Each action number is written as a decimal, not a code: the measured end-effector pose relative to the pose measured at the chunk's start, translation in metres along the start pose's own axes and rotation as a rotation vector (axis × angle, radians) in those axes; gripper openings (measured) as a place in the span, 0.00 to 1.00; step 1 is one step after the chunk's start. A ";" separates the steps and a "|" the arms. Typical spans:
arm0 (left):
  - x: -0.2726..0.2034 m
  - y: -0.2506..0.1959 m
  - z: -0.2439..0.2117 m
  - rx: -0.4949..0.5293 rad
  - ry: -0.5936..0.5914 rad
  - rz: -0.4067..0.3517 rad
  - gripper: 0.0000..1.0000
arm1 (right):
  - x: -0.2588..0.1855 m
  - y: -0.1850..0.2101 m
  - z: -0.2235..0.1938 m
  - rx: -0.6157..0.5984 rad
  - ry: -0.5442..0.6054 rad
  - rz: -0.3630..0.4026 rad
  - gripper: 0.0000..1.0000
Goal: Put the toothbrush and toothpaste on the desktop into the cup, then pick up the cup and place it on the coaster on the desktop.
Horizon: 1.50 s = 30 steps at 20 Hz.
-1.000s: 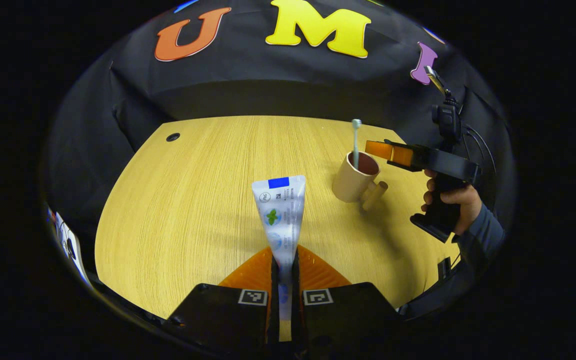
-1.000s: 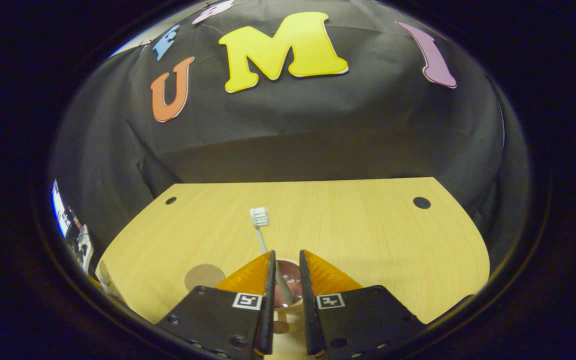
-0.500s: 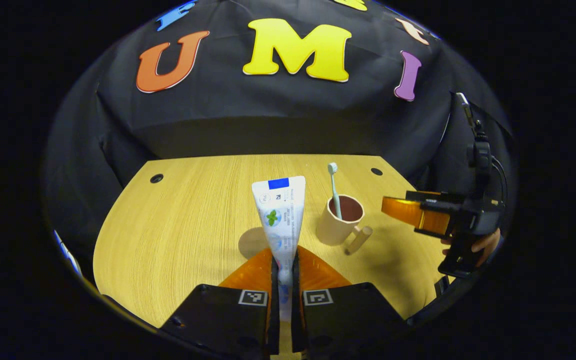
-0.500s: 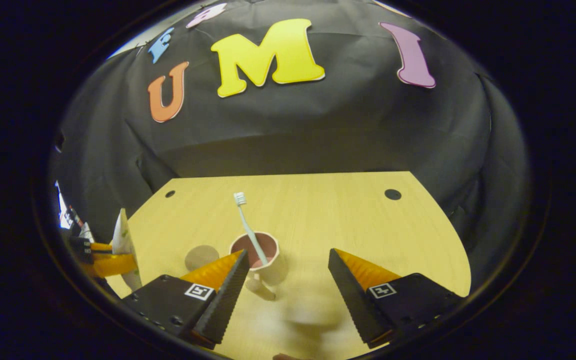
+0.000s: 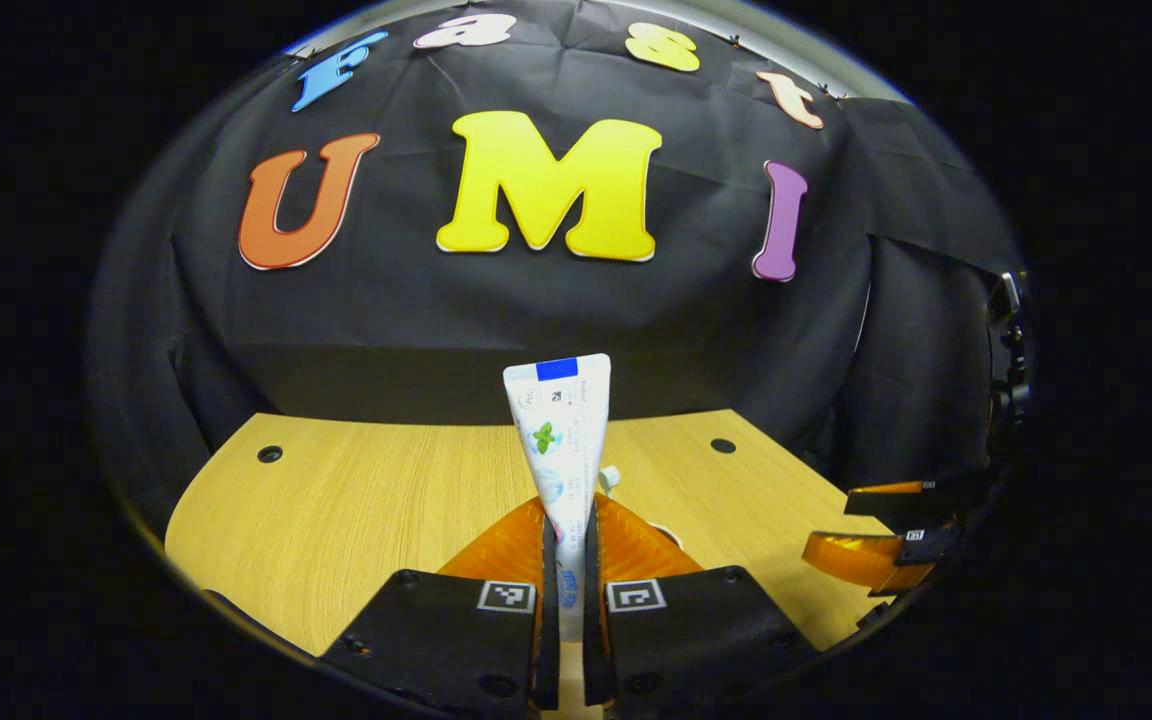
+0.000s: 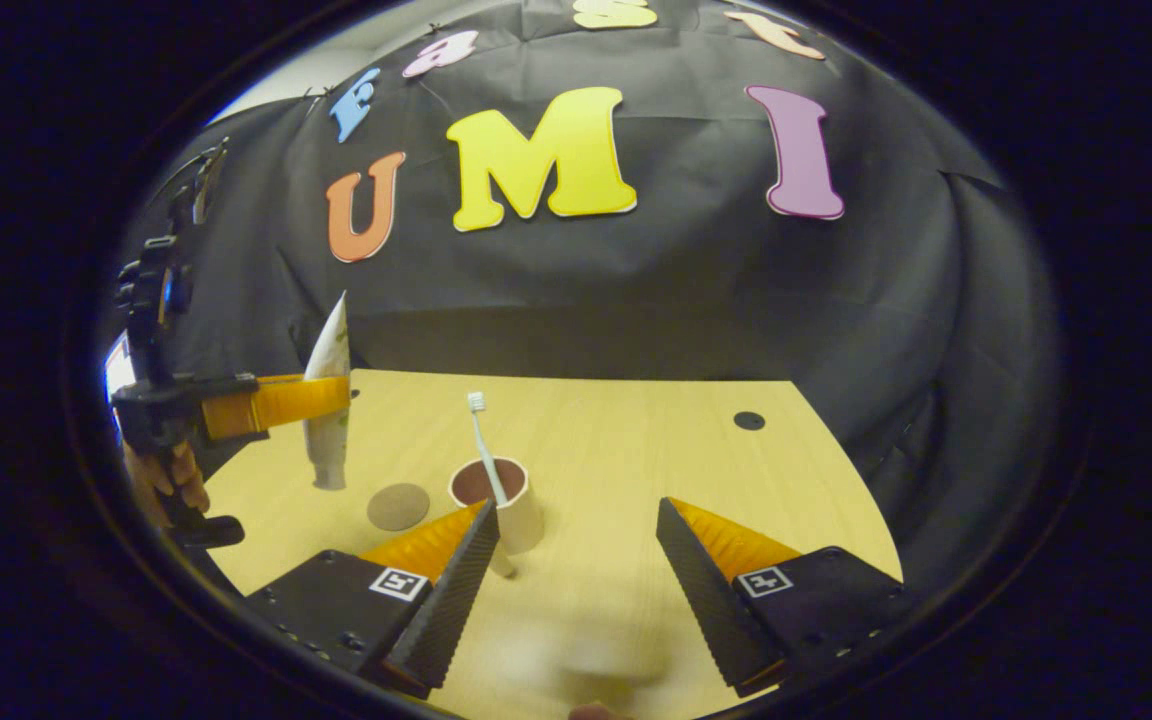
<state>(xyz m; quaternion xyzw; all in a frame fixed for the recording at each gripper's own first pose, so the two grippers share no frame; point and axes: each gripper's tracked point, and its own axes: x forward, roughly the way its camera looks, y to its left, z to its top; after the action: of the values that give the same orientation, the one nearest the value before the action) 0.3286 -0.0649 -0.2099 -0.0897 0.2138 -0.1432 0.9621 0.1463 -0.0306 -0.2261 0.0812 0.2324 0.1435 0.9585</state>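
Note:
My left gripper (image 5: 566, 530) is shut on the white toothpaste tube (image 5: 562, 440), which stands upright between its orange fingers. In the right gripper view that tube (image 6: 328, 400) hangs cap-down in the left gripper (image 6: 286, 400), above the desk and left of the coaster. The beige cup (image 6: 496, 500) stands on the desk with the toothbrush (image 6: 483, 445) leaning inside, bristles up. The toothbrush head (image 5: 610, 477) peeks out right of the tube. My right gripper (image 6: 576, 560) is open, set back from the cup, which sits by its left finger. It also appears at the right edge (image 5: 886, 530).
The round brown coaster (image 6: 398, 506) lies flat on the wooden desk (image 6: 636, 480), just left of the cup. A hand (image 6: 161, 480) grips the left gripper's handle at the left edge. Small dark holes (image 6: 748, 421) mark the desk's far corners.
My left gripper has risen and tipped up with the toothpaste, so the cup dropped behind its fingers. My right gripper opened, let go of the toothbrush in the cup and drew back.

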 end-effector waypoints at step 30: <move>0.078 -0.030 -0.081 -0.068 -0.095 0.138 0.97 | 0.000 -0.048 0.000 -0.013 -0.111 -0.005 0.96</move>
<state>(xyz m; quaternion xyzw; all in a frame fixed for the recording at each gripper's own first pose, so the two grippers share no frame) 0.3532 -0.1264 -0.3055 -0.1139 0.1782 -0.0649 0.9752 0.1573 -0.0760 -0.2364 0.0823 0.1782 0.1379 0.9708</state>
